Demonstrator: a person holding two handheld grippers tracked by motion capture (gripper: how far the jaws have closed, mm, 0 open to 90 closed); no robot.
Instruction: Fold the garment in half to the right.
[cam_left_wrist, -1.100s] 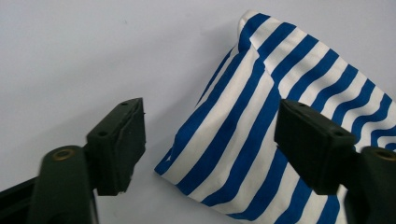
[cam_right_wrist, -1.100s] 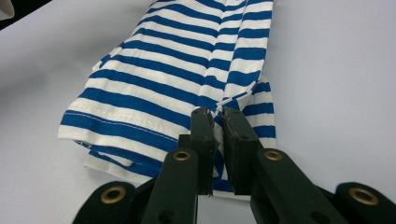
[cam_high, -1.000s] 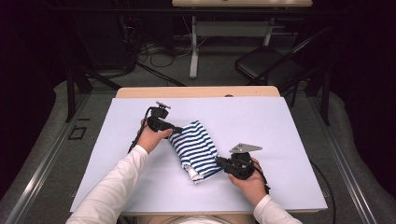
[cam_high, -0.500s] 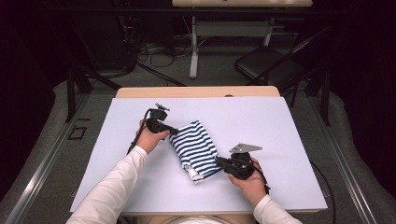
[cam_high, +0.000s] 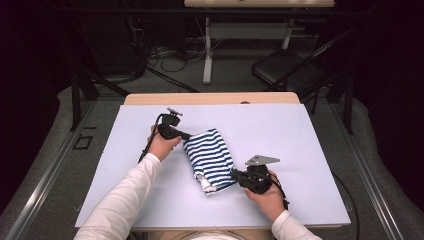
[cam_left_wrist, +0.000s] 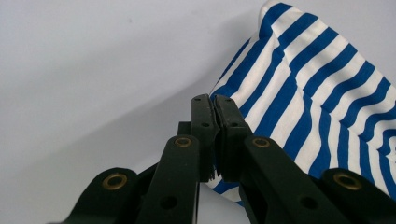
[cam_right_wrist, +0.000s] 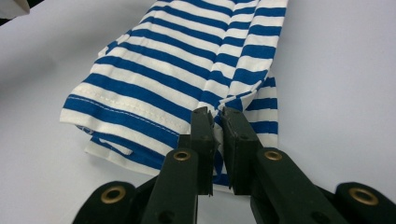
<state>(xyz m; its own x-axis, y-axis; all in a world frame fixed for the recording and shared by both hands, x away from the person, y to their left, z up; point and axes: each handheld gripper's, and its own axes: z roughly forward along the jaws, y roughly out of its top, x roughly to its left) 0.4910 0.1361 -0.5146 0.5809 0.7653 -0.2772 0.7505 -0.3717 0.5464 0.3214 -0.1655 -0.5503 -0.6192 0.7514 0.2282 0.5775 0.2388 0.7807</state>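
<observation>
A folded blue-and-white striped cloth (cam_high: 210, 157) lies on the pale table (cam_high: 300, 130). My left gripper (cam_high: 186, 136) sits at its far left corner; its jaws have just been closing and now pinch the cloth's edge (cam_left_wrist: 303, 93) between the fingertips (cam_left_wrist: 215, 100). At the near right corner my right gripper (cam_high: 234, 175) is shut on the cloth, with the striped fabric (cam_right_wrist: 187, 60) caught between its tips (cam_right_wrist: 215, 114). The cloth bulges up slightly at the left gripper's end.
The table's wooden back edge (cam_high: 210, 97) shows beyond the pale cover. Behind it on the floor stand a dark chair (cam_high: 287, 70), a white table leg (cam_high: 207, 50) and loose cables (cam_high: 165, 52). Metal rails (cam_high: 45, 175) run along both sides of the table.
</observation>
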